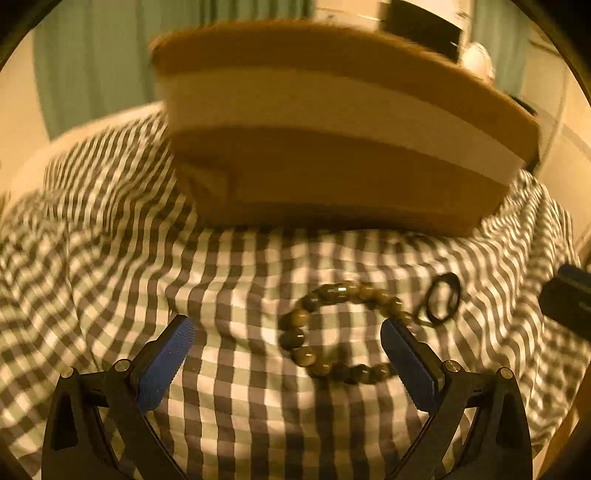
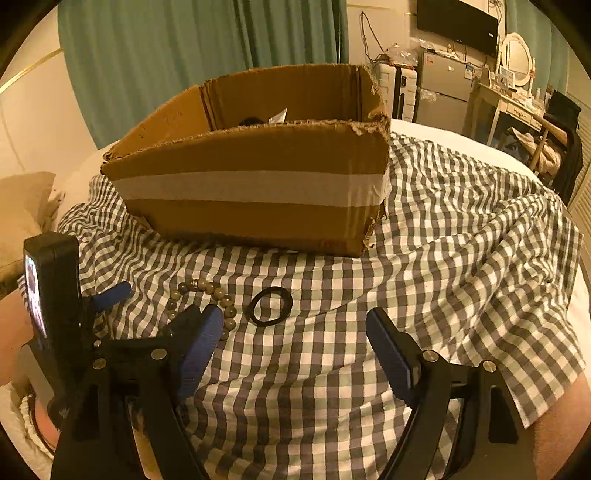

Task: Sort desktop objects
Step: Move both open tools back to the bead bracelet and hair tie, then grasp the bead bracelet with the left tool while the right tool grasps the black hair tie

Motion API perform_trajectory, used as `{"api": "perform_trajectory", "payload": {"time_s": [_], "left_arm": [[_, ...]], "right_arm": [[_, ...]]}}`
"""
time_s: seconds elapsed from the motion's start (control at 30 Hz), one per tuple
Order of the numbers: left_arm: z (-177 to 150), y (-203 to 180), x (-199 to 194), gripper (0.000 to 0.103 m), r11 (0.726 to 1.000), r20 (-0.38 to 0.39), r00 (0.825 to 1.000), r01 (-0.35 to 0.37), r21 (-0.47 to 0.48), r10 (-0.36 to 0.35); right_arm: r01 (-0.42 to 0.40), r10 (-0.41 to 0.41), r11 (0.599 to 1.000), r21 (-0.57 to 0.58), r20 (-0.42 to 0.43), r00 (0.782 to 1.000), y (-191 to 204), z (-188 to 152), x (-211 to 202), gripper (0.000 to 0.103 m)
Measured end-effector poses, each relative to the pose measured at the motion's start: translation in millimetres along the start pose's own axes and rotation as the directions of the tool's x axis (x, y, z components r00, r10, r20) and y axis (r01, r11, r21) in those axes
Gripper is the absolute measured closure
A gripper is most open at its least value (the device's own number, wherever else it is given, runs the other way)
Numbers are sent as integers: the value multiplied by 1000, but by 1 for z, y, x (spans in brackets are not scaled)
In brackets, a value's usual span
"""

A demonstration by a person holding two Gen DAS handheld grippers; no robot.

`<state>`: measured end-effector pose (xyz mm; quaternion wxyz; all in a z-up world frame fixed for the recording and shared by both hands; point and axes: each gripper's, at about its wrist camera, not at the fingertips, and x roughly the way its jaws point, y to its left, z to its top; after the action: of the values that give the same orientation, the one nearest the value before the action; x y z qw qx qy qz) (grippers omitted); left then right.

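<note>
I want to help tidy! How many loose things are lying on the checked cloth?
2: a bead bracelet nearer the left hand-held gripper, and a black ring right beside it. More things lie half hidden in the cardboard box.

Green curtain (image 2: 184, 55) behind; wall television (image 2: 458, 22), oval mirror (image 2: 515, 59), white dresser (image 2: 513, 107) far right.

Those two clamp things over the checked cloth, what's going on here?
A person is holding a two-finger gripper in each hand to tidy small items, apparently into the cardboard box on the checked cloth. The left gripper is open, with part of a bead bracelet lying between its fingers, not yet pinched. The right gripper is also open and empty, just short of a black ring that lies beside the bracelet. Nothing is lifted yet.
</note>
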<state>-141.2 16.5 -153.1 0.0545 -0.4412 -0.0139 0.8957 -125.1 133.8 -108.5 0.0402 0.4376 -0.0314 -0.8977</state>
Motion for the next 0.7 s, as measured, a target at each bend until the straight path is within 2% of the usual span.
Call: {"api": "perform_trajectory", "payload": {"time_s": [0.1,0.17,0.2,0.23,0.27,0.33,0.5,0.57,0.6,0.63,0.7], "left_arm": [[-3,14,11,0,996,-24,1000,-2,-84,0],[-6,18,12,2,995,-8,1000,2,-104,-3],[-7,17,12,11,996,6,1000,-7,-92,8],[-7,15,12,31,997,11,1000,-20,-73,21],[-8,12,13,39,998,11,1000,-26,-49,26],[-9,8,10,60,1000,20,1000,10,-14,-10],[-14,8,3,89,997,18,999,51,-52,-50],[-16,11,1,89,996,25,998,61,-62,-60],[-16,13,-1,90,995,40,997,72,-72,-69],[-15,15,-6,91,993,58,995,86,-86,-82],[-13,15,-12,91,990,78,993,101,-96,-94]], "right_arm": [[15,-15,1000,0,-4,1000,2,-1,9,23],[23,-23,1000,5,-6,1000,3,-2,17,23],[25,-25,1000,9,-10,1000,4,-3,21,23],[24,-24,1000,15,-17,1000,3,-4,28,23],[23,-23,999,22,-22,1000,4,-3,33,23],[12,-11,999,38,-32,999,3,-2,42,23],[1,0,1000,9,-39,999,13,2,62,24],[12,-12,1000,7,-43,999,13,2,70,31],[22,-21,1000,18,-41,999,12,1,72,50],[22,-20,999,30,-55,998,9,1,76,60],[11,-7,999,48,-89,996,5,-2,85,63]]}}
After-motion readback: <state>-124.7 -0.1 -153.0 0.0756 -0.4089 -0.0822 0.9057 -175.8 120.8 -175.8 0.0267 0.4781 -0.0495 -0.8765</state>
